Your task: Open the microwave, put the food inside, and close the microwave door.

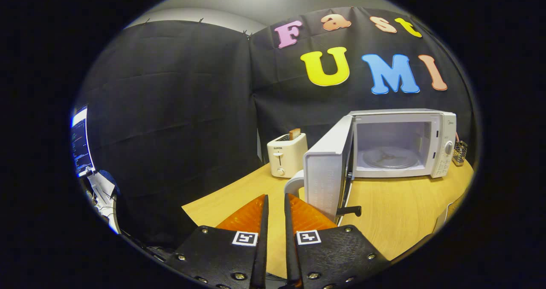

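Note:
The white microwave [439,144] stands on the wooden table [392,212], beyond and to the right of my fingers. Its door [326,173] is swung wide open towards me, inner face showing. A white curved handle [293,183] sticks out past the door's near edge. Inside the lit cavity lies the glass turntable [389,157] with nothing on it. My gripper [276,196] is over the table's near edge, just short of the door handle. Its fingers are shut to a narrow slit with nothing between them.
A cream toaster [286,154] with a slice of bread [294,133] sticking out of it stands left of the door, at the back of the table. A small wire basket [460,151] sits right of the microwave. A screen [81,141] is off the table, far left.

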